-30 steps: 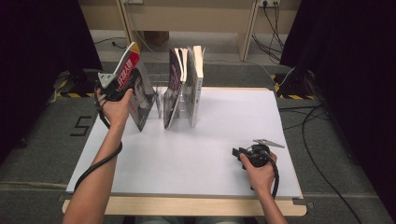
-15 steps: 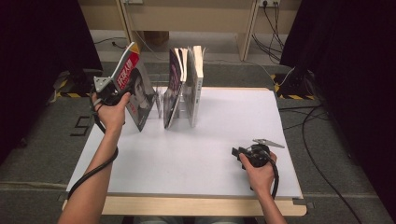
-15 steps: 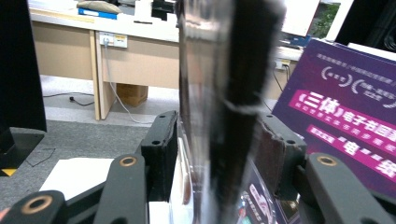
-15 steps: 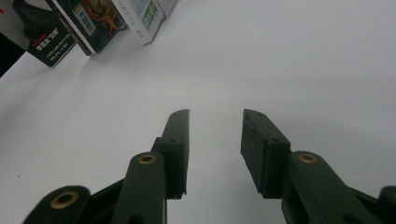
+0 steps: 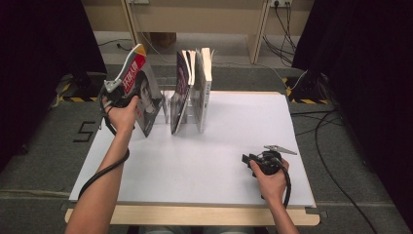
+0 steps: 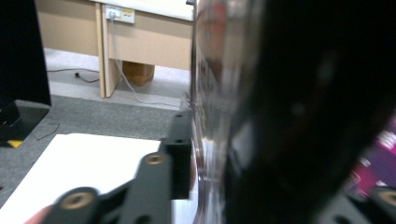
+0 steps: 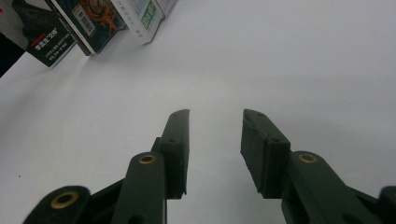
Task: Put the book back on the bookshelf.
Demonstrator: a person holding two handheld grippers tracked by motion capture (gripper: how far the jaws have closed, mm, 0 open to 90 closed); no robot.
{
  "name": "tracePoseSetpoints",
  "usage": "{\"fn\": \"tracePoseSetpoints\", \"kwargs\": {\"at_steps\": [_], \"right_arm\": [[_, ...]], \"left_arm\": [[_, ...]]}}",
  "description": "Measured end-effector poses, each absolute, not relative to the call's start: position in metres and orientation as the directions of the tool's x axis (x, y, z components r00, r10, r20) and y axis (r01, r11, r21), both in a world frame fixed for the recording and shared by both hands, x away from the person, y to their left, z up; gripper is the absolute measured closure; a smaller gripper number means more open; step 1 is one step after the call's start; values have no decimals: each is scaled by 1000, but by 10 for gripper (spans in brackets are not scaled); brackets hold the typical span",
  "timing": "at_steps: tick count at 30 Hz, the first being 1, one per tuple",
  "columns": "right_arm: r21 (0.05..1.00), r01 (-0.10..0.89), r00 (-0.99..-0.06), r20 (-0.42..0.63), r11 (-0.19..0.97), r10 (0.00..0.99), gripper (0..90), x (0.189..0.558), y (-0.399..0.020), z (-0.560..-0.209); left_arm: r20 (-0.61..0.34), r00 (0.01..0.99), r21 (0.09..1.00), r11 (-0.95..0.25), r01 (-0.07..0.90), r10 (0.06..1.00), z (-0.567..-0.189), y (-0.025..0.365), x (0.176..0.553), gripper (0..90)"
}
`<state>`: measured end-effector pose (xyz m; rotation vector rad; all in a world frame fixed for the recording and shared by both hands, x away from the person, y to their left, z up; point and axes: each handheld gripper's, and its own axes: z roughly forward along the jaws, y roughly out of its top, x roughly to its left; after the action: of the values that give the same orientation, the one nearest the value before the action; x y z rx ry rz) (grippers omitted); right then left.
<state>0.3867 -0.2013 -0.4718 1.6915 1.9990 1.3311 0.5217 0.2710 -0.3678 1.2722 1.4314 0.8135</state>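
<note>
The magazine (image 5: 141,92) is standing tilted at the table's (image 5: 204,161) far left, leaning left of the upright books (image 5: 192,87), and sitting between the jaws of the left gripper (image 5: 119,95), which have just been closing and are now pressing on its cover (image 6: 210,93). The left hand (image 5: 122,114) is reaching forward, arm extended. The right gripper (image 7: 215,140) is resting near the right edge, jaws parted with nothing between them.
</note>
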Motion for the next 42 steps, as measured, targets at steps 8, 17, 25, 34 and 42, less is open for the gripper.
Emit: {"fn": "tracePoseSetpoints", "kwargs": {"at_steps": [8, 17, 25, 34, 42], "right_arm": [[727, 684, -329, 381, -60, 864, 633, 387, -201, -472], [725, 687, -329, 378, -56, 866, 633, 388, -200, -473], [727, 683, -322, 382, -67, 866, 631, 386, -200, -469], [739, 672, -326, 363, -56, 873, 625, 386, -199, -463], [742, 667, -317, 357, -61, 879, 606, 389, -202, -459]], "left_arm": [[-216, 27, 959, 207, 192, 976, -370, 266, 518, 867], [-207, 34, 971, 201, 132, 978, -377, 261, 516, 846], [-224, 81, 959, 205, 198, 971, -369, 269, 511, 576], [-224, 115, 957, 196, 215, 968, -365, 276, 487, 340], [-229, 146, 948, 186, 257, 963, -370, 280, 470, 312]]}}
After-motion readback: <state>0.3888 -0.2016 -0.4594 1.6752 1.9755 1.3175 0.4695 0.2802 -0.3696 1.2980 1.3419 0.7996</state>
